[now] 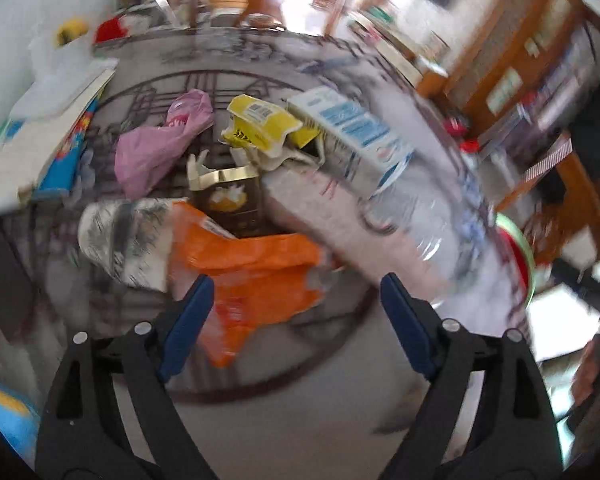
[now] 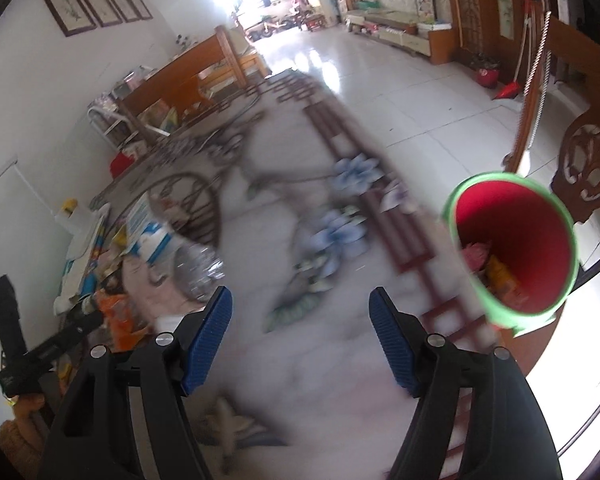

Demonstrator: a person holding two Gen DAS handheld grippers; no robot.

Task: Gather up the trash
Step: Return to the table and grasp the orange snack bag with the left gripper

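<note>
Trash: heaped on a patterned rug in front of the left gripper — blurred in both views.
Orange wrapper: nearest piece, lying flat just ahead of the left fingertips, untouched.
Brown carton: upright behind the orange wrapper, top flaps torn open.
Yellow carton: crushed, resting at the back of the heap against a white-and-blue carton.
Pink bag: crumpled, left of the yellow carton.
Clear bottle: lying on its side to the right of the heap, below the white-and-blue carton.
Grey crumpled piece: left of the orange wrapper, touching it; kind of material hard to tell.
Bin: green outside, red inside, tipped toward the right wrist camera, standing on the rug well apart from the heap — some pink and orange scraps already at the bottom.
Left gripper: blue pads spread wide, nothing between them, hovering over the near edge of the heap.
Right gripper: pads apart and empty, above bare rug between heap and bin, touching neither.
Floor: glossy white tile beyond the rug.
</note>
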